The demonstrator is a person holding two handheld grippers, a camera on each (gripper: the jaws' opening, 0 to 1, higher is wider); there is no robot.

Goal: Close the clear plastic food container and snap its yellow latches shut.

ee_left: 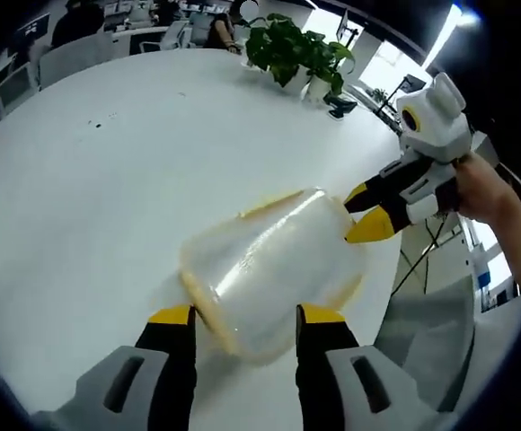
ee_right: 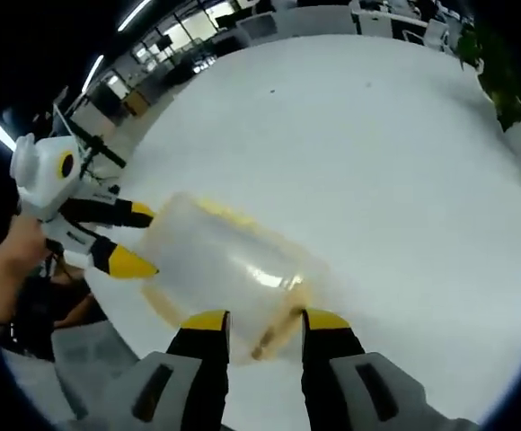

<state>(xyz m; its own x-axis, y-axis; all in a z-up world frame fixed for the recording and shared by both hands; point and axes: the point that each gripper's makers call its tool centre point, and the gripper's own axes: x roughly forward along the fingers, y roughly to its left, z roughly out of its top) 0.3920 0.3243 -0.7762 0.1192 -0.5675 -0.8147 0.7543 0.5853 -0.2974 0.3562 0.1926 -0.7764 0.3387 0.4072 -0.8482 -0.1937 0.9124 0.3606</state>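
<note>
Left gripper view: both grippers' fingers parted, flanking clear container (ee_left: 274,269) ends; no writing legible.

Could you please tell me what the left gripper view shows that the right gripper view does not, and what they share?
Left gripper view alone: two leafy green potted plants in white pots at the far table edge.

Right gripper view alone: a row of long ceiling lights.

Shared: the clear plastic food container with yellow latches on the round white table, with both grippers at it from opposite sides.
</note>
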